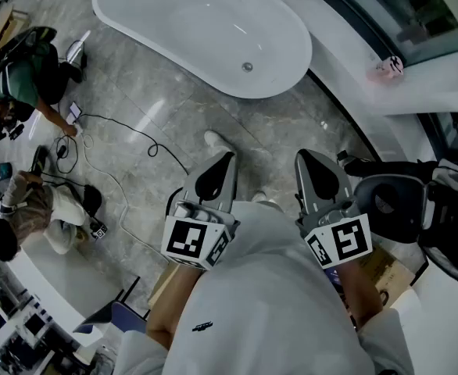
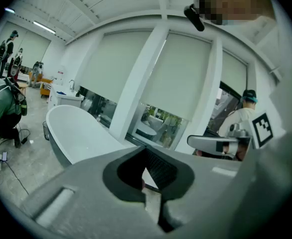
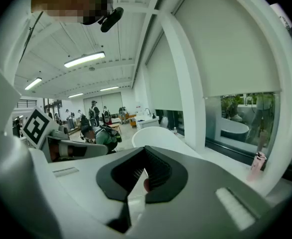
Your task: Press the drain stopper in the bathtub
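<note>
The left tongs and right tongs were both closed up, holding nothing, well apart from the bathtub. Its drain stopper sat at the tub bottom. I reckon a tip could've skidded off that small, glossy target.

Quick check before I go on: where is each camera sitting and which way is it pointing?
Head view: on the head, steeply down at bathtub, drain stopper; left hand-held gripper, right hand-held gripper show.
Left gripper view: on the left one, along its shut jaws toward the bathtub.
Right gripper view: on the right one, likewise.
Shared: the bathtub.
</note>
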Demonstrator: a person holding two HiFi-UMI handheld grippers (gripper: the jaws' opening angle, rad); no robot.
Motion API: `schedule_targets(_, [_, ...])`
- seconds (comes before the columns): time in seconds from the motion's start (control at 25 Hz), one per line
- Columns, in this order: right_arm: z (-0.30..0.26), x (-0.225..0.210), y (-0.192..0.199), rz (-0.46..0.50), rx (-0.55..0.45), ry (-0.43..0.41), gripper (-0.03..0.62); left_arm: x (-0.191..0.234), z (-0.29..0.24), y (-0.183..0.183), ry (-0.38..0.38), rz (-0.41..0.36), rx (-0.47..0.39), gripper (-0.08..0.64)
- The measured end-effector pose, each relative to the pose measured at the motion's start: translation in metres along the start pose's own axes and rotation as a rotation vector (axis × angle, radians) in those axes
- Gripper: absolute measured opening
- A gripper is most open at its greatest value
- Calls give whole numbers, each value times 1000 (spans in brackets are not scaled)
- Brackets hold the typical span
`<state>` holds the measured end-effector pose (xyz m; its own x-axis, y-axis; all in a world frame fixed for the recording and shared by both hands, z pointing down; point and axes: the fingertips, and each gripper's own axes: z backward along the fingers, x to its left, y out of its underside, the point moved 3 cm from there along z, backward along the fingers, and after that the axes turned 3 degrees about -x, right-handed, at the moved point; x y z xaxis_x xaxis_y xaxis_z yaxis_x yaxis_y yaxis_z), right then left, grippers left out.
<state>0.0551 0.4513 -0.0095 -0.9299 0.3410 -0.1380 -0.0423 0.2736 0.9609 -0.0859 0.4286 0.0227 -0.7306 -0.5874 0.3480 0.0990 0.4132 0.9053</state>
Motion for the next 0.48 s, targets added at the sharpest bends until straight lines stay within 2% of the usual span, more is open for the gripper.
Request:
schedule_targets(0.16, [111, 8, 31, -75, -9, 13, 2, -108, 39, 32, 18, -22, 21, 3])
schedule_targets(0.28, [170, 23, 49, -156, 8, 30, 2, -174, 68, 51, 95, -40, 81, 4])
schedule_targets(0.36, [189, 25, 57, -178, 16, 47, 2, -196, 71, 61, 154, -70, 119, 5])
schedule_targets(0.48, [201, 19, 62, -243, -4, 82, -3, -205, 71, 63, 169, -85, 131, 4])
